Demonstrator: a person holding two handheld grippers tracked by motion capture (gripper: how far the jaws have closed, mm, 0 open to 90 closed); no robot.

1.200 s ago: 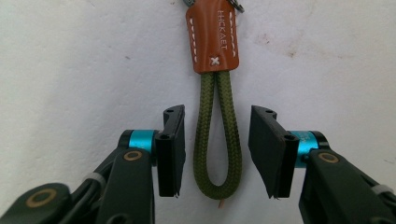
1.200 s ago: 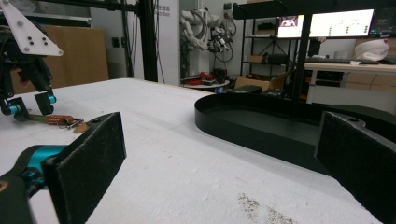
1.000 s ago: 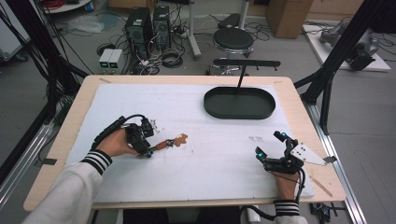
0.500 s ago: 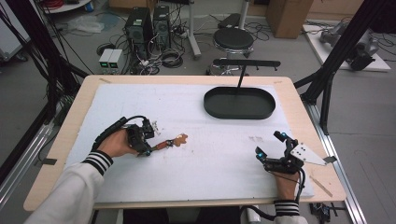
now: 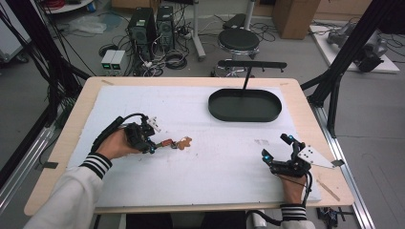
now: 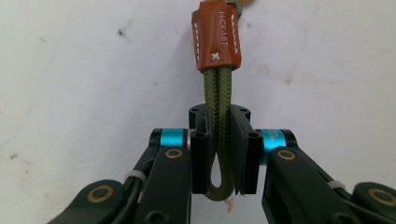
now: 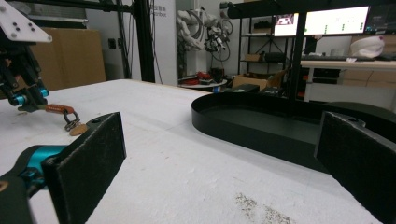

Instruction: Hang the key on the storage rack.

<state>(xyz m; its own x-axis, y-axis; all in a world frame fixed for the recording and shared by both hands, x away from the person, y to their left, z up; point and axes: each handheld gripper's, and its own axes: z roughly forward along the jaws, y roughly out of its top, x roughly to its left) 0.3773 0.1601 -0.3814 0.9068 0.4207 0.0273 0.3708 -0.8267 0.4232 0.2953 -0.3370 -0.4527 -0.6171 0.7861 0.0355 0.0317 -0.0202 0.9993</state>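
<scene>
A keychain (image 5: 173, 142) with a green cord loop (image 6: 218, 116), an orange-brown leather sleeve (image 6: 216, 35) and a tan tag (image 5: 185, 141) lies on the white mat. My left gripper (image 5: 152, 147) is shut on the cord loop, which sits pinched between its pads (image 6: 201, 154). In the right gripper view the same keychain (image 7: 63, 112) shows far off at the left, held by the left gripper (image 7: 25, 100). My right gripper (image 5: 276, 148) rests near the table's front right, jaws wide open with nothing between its pads (image 7: 88, 163). A black oval tray (image 5: 244, 105) stands at the back right.
The tray (image 7: 261, 123) lies just ahead of the right gripper, with a black stand post (image 5: 247, 78) rising behind it. The white mat (image 5: 219, 157) covers most of the wooden table. Stools, computers and cables lie on the floor beyond the far edge.
</scene>
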